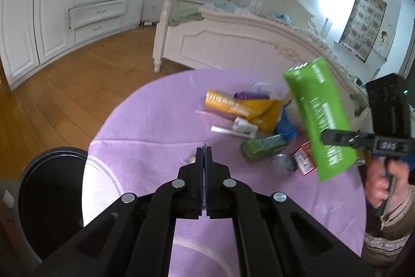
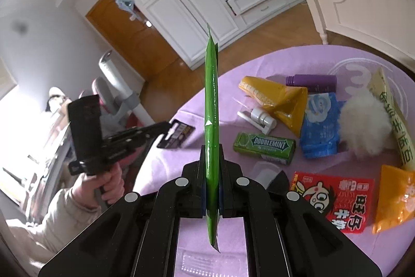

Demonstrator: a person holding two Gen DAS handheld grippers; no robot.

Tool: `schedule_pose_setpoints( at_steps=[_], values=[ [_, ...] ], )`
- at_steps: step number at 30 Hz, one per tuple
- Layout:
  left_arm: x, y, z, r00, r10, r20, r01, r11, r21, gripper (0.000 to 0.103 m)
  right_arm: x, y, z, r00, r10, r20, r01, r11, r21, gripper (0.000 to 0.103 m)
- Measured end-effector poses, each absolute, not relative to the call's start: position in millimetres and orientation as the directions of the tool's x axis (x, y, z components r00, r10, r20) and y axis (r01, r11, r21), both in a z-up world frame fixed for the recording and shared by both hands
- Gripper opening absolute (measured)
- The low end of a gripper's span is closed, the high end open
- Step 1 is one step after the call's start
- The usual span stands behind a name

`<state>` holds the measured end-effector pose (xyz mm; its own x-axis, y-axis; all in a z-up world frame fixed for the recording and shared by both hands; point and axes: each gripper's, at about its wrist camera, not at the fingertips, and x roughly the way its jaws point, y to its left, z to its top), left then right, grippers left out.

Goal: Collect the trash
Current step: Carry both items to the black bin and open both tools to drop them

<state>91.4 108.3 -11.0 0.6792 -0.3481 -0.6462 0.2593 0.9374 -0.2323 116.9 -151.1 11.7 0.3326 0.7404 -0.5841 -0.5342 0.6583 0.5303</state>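
Edgewise between the clamped right gripper [image 2: 212, 147] fingers, the green wrapper [image 2: 211, 105]; left gripper [image 1: 204, 151] closed, empty.

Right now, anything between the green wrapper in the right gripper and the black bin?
Nothing visible on the table stretch between. The green wrapper is clamped in the right gripper; the black bin sits off the table's edge, beyond the shut left gripper.

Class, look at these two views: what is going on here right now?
A person holds a gripper in each hand above a purple-covered table. The right gripper is shut on a green packet, lifted clear of the table. The left gripper is shut and empty. Other wrappers, a Doublemint pack and a purple bottle lie on the table.
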Motion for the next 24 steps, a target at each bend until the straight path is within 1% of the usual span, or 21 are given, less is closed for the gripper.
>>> schedule_pose_setpoints(
  at_steps=[11, 24],
  values=[
    [71.1, 117.9, 8.4, 0.726, -0.364, -0.583, 0.241, 0.929, -0.280, 0.002, 108.3, -133.4, 18.3, 0.319, 0.754, -0.574, -0.546, 0.641, 0.539, 0.007],
    [36.5, 180.0, 9.1, 0.783, -0.278, -0.557, 0.119, 0.945, -0.305, 0.002, 115.5, -40.5, 30.6, 0.217, 0.778, -0.589, -0.612, 0.579, 0.539, 0.007]
  ],
)
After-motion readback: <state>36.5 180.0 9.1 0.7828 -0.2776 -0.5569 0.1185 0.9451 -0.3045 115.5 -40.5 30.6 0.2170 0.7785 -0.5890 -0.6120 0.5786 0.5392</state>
